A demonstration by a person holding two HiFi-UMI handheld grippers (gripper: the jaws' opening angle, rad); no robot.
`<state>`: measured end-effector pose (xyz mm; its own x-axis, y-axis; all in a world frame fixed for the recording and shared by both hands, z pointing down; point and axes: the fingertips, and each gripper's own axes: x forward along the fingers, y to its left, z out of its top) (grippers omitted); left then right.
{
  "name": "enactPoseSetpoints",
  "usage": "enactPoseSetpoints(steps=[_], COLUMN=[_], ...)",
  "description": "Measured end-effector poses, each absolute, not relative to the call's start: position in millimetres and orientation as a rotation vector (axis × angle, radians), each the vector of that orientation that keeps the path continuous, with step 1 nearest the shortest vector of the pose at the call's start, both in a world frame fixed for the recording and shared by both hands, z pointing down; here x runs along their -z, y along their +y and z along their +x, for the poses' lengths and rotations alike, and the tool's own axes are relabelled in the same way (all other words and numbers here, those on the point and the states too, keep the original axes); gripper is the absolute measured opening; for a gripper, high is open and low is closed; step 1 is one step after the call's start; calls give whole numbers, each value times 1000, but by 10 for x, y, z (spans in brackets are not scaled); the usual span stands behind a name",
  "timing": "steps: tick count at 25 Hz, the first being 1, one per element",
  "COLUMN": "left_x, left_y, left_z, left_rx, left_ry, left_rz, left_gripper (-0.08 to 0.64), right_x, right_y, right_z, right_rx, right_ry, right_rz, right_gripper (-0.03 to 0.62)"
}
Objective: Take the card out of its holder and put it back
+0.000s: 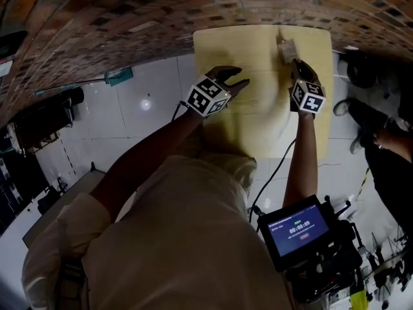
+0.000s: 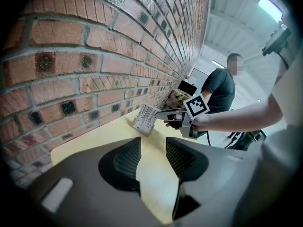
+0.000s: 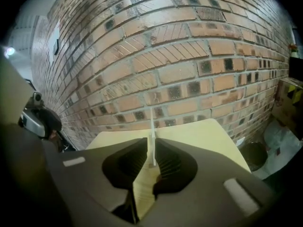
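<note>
Closest to me is the person's cream-coloured top [image 1: 193, 237]. Just off their right side sits a small black monitor with a lit blue screen [image 1: 299, 230].

Both bare forearms reach out over the pale yellow, square-cornered surface [image 1: 258, 121], each ending in a black-and-white marker cube. The left tongs [image 2: 152, 159] hang over the middle of that surface with their ribbed dark pads standing apart. Nothing is between them but bare yellow top.

The right tongs [image 3: 151, 162] sit further out, toward the far right part of the surface and close to the wall. Their pads are closed on a flat whitish rectangular card [image 2: 146, 118]. From along those tongs the card is only a thin pale sliver standing on edge between the pads, rising a little past their tips. From the left side its broad face shows. That face is off-white and crossed by rows of fine dark print like bars or lines of text, with squared corners. It is held tilted, with its lower corner down near the yellow top. It is too small for me to say whether this is the bare card or the card inside a sleeve.

Behind it runs the red-brown brick wall [image 3: 165, 56] with pale mortar, and the surface butts up against it. Off beyond the right arm a bystander in a dark short-sleeved shirt [image 2: 218, 91] stands on the white tiled floor [image 1: 129, 102].
</note>
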<state>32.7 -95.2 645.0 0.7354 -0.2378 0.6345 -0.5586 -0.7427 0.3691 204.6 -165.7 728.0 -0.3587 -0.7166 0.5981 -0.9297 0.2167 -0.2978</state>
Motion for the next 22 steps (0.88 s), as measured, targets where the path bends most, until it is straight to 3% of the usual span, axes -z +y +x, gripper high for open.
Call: enactPoseSetpoints(steps=[5, 22], left_x=[-6457, -6472], left_y=[-927, -911], left_z=[289, 233], left_rx=[-766, -764], left_ry=[-604, -611], left_rz=[2377, 2374], left_gripper=[184, 184], right_x=[-7268, -7229], right_y=[-1672, -1687], right_z=[2068, 2058], right_rx=[-892, -865], right_ry=[-2152, -2167], right_rz=[1566, 1609], right_gripper=[22, 14])
